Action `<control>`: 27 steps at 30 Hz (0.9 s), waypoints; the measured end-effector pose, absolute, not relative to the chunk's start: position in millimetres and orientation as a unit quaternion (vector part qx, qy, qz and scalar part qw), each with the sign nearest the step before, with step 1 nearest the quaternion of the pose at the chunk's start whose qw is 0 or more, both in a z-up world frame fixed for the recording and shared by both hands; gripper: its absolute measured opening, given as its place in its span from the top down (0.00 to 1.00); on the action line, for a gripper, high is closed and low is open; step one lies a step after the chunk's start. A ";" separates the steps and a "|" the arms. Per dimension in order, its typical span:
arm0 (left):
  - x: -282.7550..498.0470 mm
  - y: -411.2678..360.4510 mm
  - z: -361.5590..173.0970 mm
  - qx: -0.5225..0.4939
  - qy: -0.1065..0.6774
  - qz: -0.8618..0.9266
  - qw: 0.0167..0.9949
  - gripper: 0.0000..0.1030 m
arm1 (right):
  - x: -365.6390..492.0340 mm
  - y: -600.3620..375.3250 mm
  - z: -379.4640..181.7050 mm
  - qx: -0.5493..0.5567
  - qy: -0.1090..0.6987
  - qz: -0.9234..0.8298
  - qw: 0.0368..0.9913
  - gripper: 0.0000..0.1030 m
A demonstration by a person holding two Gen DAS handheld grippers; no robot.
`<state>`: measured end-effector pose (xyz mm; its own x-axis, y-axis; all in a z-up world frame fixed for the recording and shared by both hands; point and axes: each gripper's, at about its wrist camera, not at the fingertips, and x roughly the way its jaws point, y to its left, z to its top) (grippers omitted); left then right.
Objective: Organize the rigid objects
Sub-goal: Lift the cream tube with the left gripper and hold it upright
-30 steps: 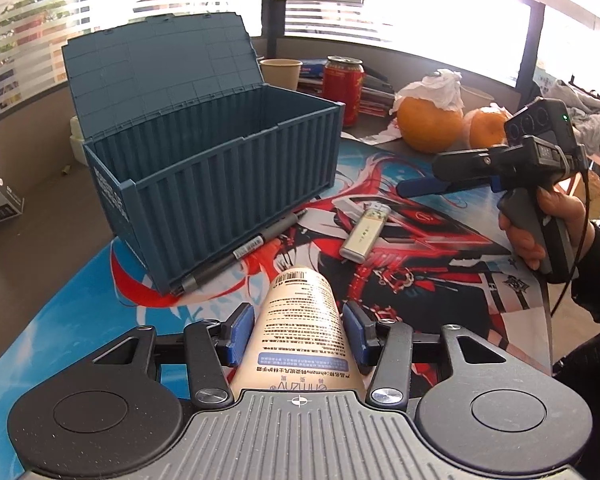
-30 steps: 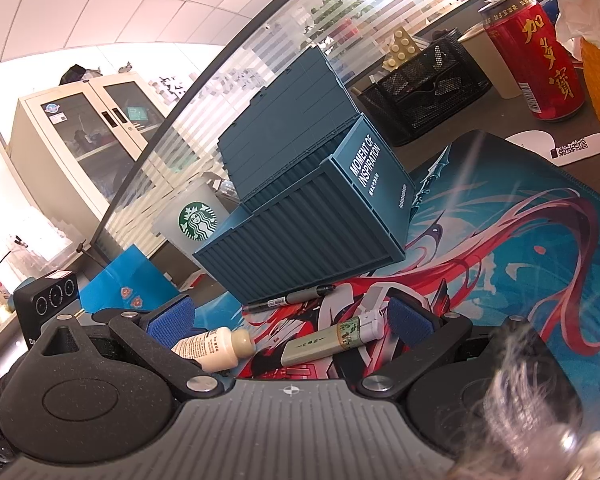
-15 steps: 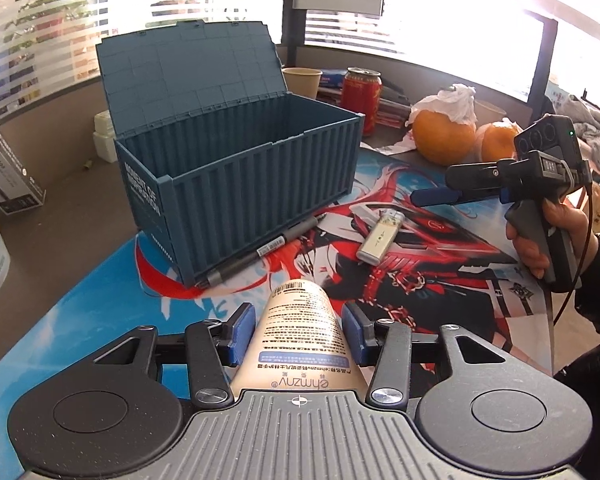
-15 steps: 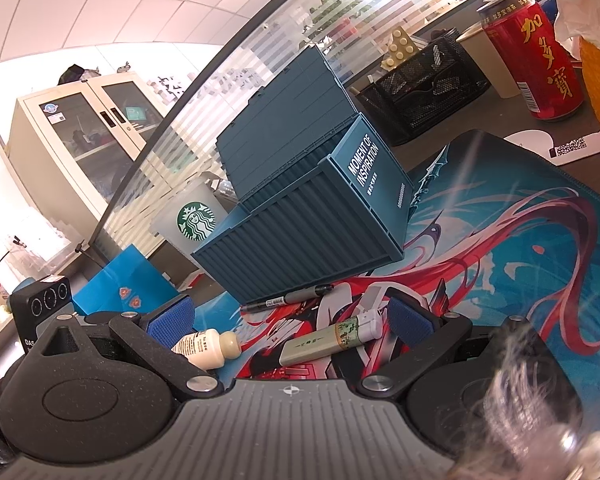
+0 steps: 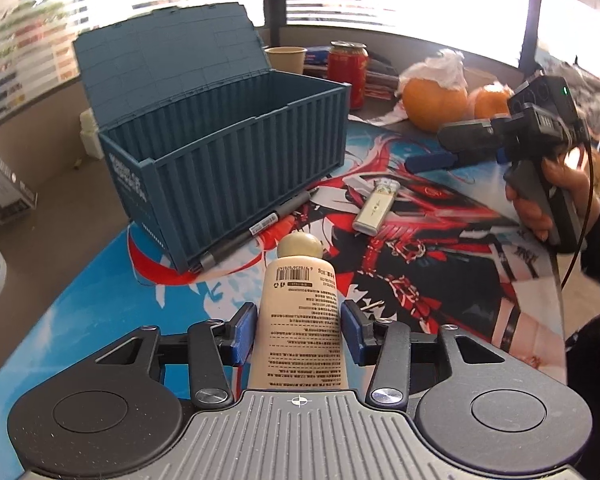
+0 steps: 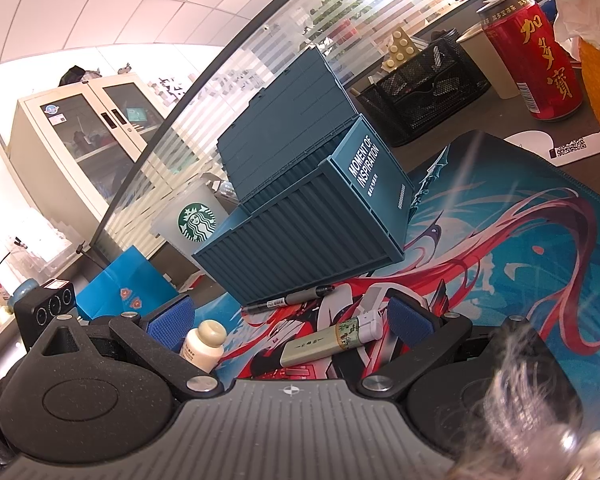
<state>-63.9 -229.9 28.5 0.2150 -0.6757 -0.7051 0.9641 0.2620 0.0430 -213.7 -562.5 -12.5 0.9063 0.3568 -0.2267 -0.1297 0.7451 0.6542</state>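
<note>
My left gripper [image 5: 299, 330] is shut on a cream tube [image 5: 298, 312] with a round cap, held above the printed mat. The tube also shows in the right wrist view [image 6: 202, 346]. Ahead stands a blue container box [image 5: 236, 160] with its lid open; it also shows in the right wrist view [image 6: 312, 236]. A dark pen [image 5: 256, 232] lies along the box's front. A pale lighter [image 5: 376, 208] lies on the mat to the right. My right gripper [image 6: 290, 320] is open, hovering over the lighter [image 6: 328, 344]. The right gripper also shows in the left wrist view [image 5: 452, 152].
A red can [image 5: 347, 72], a paper cup [image 5: 286, 60] and oranges [image 5: 436, 100] stand behind the box. A black mesh basket [image 6: 424, 88] and a Starbucks cup [image 6: 196, 220] stand beyond the box. The mat [image 5: 440, 280] covers the desk.
My left gripper has risen and pulled back with the tube, so its cap now shows. The box looks farther off. The right gripper has barely moved.
</note>
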 end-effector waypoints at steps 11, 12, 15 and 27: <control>-65.4 -232.9 20.3 0.257 0.289 -0.550 0.740 0.56 | -213.7 -562.9 -13.0 0.333 0.168 0.133 0.918 0.00; -65.8 -232.1 21.1 0.257 0.287 -0.548 0.742 0.56 | -214.5 -562.7 -13.1 0.333 0.168 0.133 0.918 0.00; -67.0 -229.9 24.9 0.258 0.283 -0.549 0.743 0.57 | -214.7 -562.6 -13.3 0.334 0.167 0.132 0.918 0.00; -70.4 -230.5 41.1 0.256 0.267 -0.548 0.750 0.59 | -215.0 -562.9 -13.5 0.334 0.166 0.133 0.918 0.00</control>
